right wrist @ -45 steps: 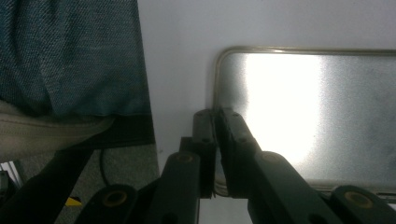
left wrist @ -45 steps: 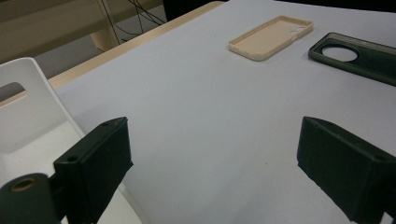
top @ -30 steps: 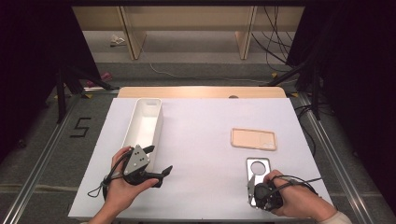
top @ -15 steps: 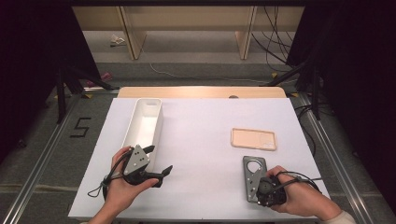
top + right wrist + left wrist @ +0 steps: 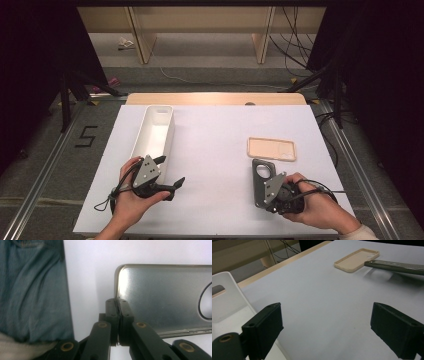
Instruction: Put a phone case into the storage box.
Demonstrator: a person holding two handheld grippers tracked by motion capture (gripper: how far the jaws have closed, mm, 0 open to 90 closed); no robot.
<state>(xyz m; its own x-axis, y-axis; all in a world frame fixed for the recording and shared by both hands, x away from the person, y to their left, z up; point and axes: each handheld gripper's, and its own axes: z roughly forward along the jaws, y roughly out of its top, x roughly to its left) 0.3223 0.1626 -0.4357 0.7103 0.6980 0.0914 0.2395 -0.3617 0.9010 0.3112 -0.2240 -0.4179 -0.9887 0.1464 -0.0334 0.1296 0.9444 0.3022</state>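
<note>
We see the right gripper (image 5: pixel 270 192) at about five o'clock on the table (image 5: pixel 215 150), its jaws pressed together on the short edge of a grey phone case (image 5: pixel 262 172). In the right gripper view the two jaws meet with only the thin rim of the case (image 5: pixel 165 297) between them; the pinched strip itself is hidden by the jaws. The case runs off the right edge of that view, so just part of its camera opening shows. In the left gripper view it enters from the right as a thin dark bar (image 5: pixel 397 267), raised clear of the table with a shadow under it; how far it is lifted we cannot tell.

A beige case (image 5: pixel 272 149) lies flat at about three o'clock, just beyond the grey one. Whether the two touch is hard to make out from above.

The left gripper (image 5: pixel 170 175) rests at about seven o'clock, its jaws spread wide with nothing between them. Just beside it, at nine to ten o'clock, stands a white bin (image 5: pixel 152 131). In the left gripper view the bin's handled end wall (image 5: pixel 223 293) is cut off at the left edge.

A blue sleeve (image 5: pixel 30 287) blocks the left part of the right gripper view.
</note>
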